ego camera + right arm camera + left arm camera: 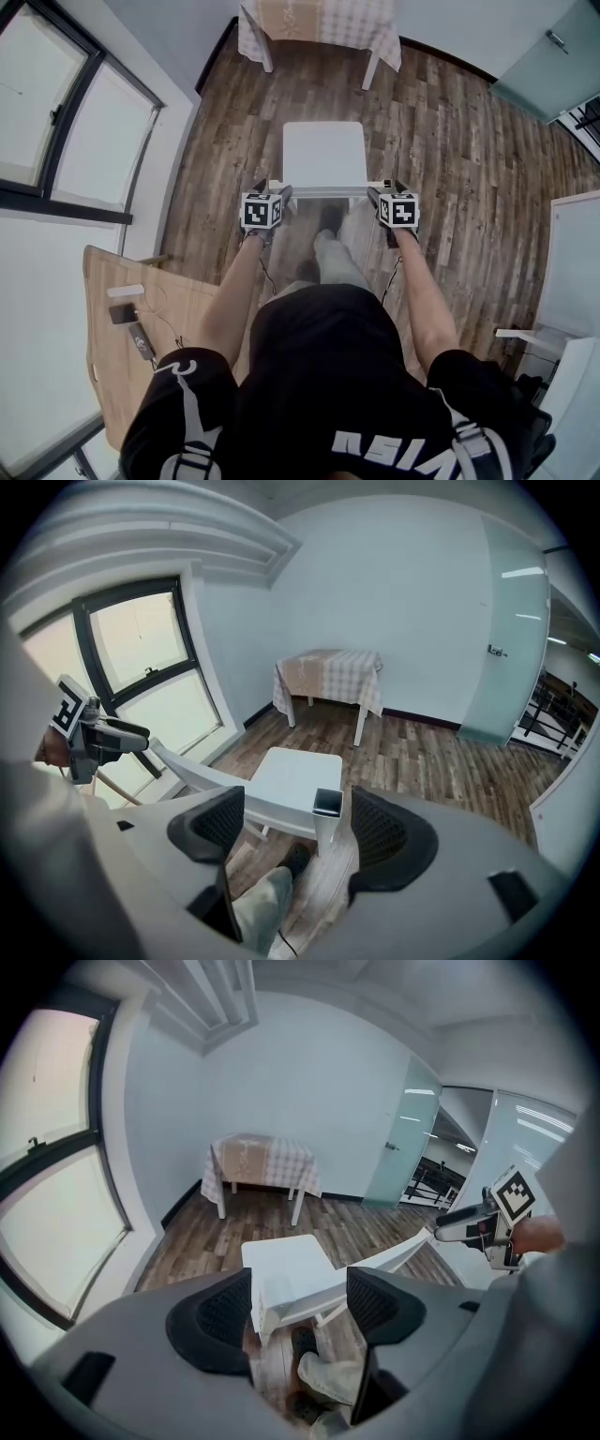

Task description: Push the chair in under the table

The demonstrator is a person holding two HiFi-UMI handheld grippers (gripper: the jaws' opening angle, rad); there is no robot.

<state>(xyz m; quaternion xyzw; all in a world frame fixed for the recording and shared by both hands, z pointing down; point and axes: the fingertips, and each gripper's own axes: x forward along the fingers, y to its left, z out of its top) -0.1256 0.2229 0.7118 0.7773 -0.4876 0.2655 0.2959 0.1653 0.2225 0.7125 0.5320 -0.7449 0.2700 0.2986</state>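
1. While the left gripper (298, 1305) and right gripper (298, 822) sit at the two ends of the backrest, take in the chair (323, 155). It is plain white and smooth, with a squarish flat seat and a thin, straight top rail (328, 188).
2. On the right, the backrest post ends in an open square tube (327, 802). It stands between the right gripper's ribbed black pads (221, 823); the jaws are apart and not pressing on it.
3. Same story on the left: jaws wide, the rail's left corner in the gap, no squeeze.
4. The chair stands on the dark wood-plank floor (450, 141), well apart from the table (319, 19) with its checked cloth.
5. The seat faces the table, with the backrest toward the person. The rail runs left to right across the head view.
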